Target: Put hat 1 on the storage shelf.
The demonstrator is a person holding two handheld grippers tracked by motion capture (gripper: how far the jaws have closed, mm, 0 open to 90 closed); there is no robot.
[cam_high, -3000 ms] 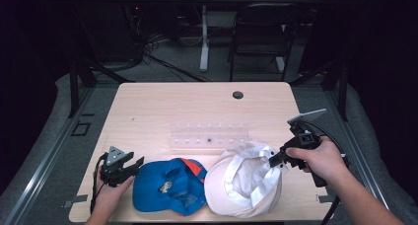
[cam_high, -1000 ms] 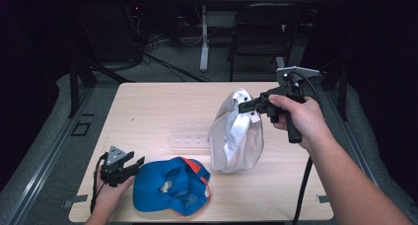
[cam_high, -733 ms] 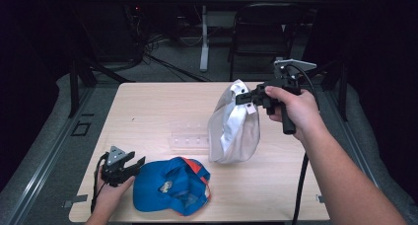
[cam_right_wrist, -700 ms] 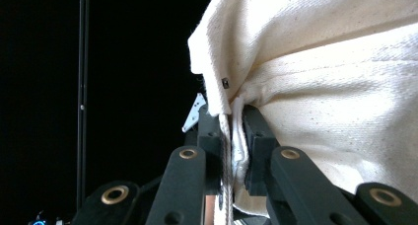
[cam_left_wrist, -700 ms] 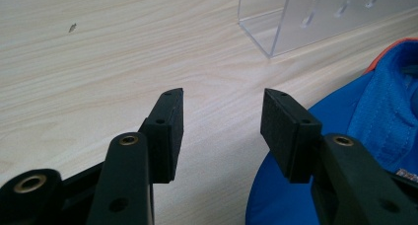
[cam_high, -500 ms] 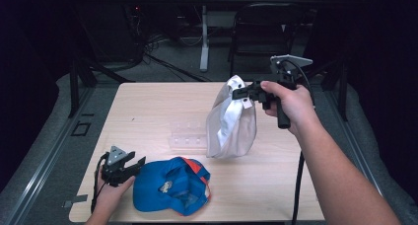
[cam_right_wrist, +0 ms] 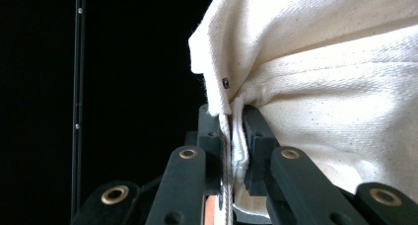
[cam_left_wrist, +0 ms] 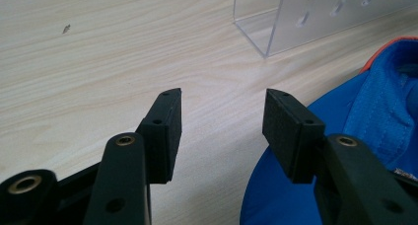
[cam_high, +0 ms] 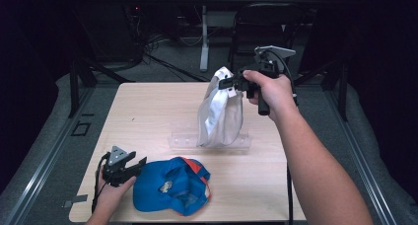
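Right tool (cam_high: 227,82) of mine is clamped on the edge of the white cap (cam_high: 220,114), and I hold it raised above the far half of the table (cam_high: 148,111). In the right gripper view, the jaws pinch a fold of cream fabric (cam_right_wrist: 315,82) between them, with the cloth bulging out to the right of the tool (cam_right_wrist: 232,151). From the high view, the white cap hangs down from that grip, its lower end at the clear acrylic rack (cam_high: 185,141) lying across the middle of the table; I cannot tell whether it touches the rack.

My left tool (cam_high: 132,167) rests low at the near left corner, its jaws apart and holding nothing. In the left gripper view, the tool (cam_left_wrist: 222,124) points over bare wood, with the blue cap (cam_left_wrist: 355,136) just beside its right jaw and the rack (cam_left_wrist: 315,18) farther ahead. That blue cap (cam_high: 172,185), with orange trim, lies on the table at the near edge, well apart from the white one.
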